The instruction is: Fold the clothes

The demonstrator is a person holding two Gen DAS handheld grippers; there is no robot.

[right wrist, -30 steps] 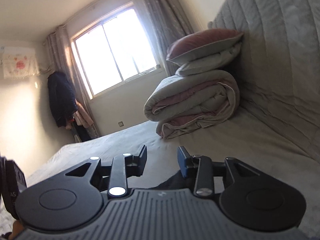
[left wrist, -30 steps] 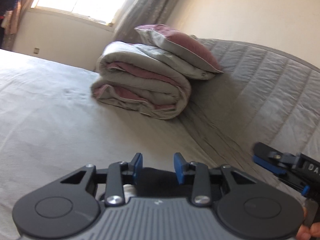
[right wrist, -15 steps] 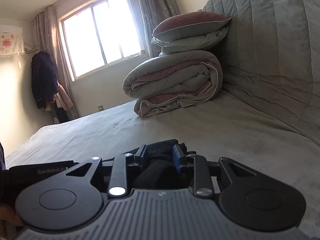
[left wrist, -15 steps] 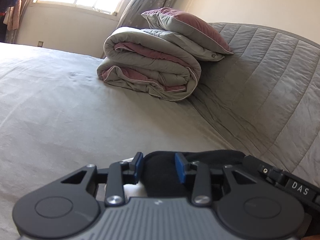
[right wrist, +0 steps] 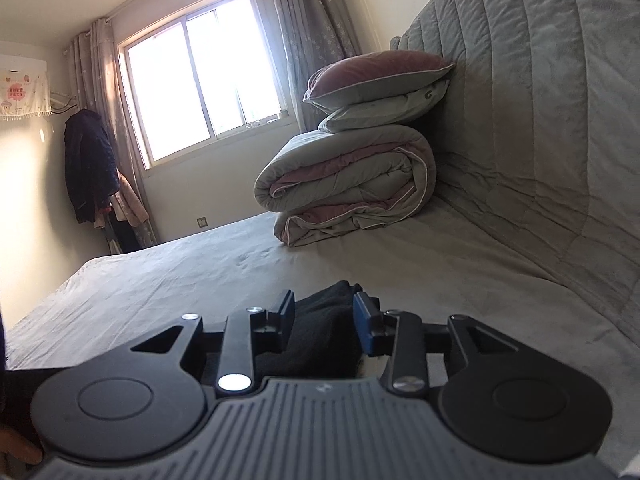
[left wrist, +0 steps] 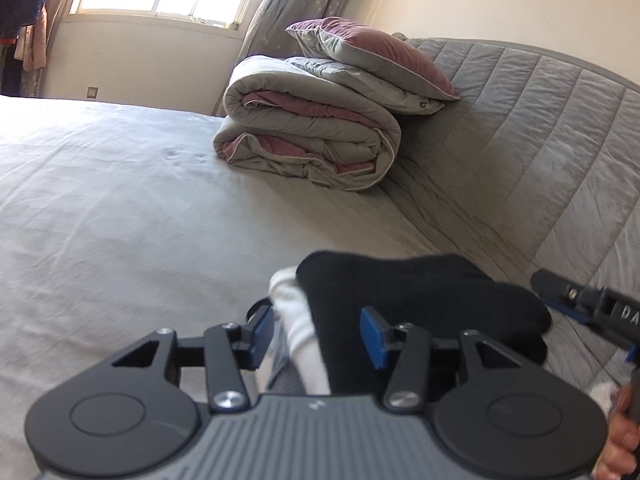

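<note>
Claws (left wrist: 316,334) (right wrist: 325,320) astride black garment (left wrist: 420,300).

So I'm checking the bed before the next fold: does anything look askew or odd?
Nothing stands out. The black garment and white piece lie bunched between the left tool. The folded duvet and pillows are stacked neatly.

Pillow (left wrist: 368,58) atop rolled duvet (left wrist: 308,140) on bed (left wrist: 120,200)

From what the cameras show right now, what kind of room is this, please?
Most likely a bedroom in a home. A wide bed with a quilted grey headboard fills the view, a folded duvet with pillows sits on it, and a dark jacket hangs by the curtained window.
</note>
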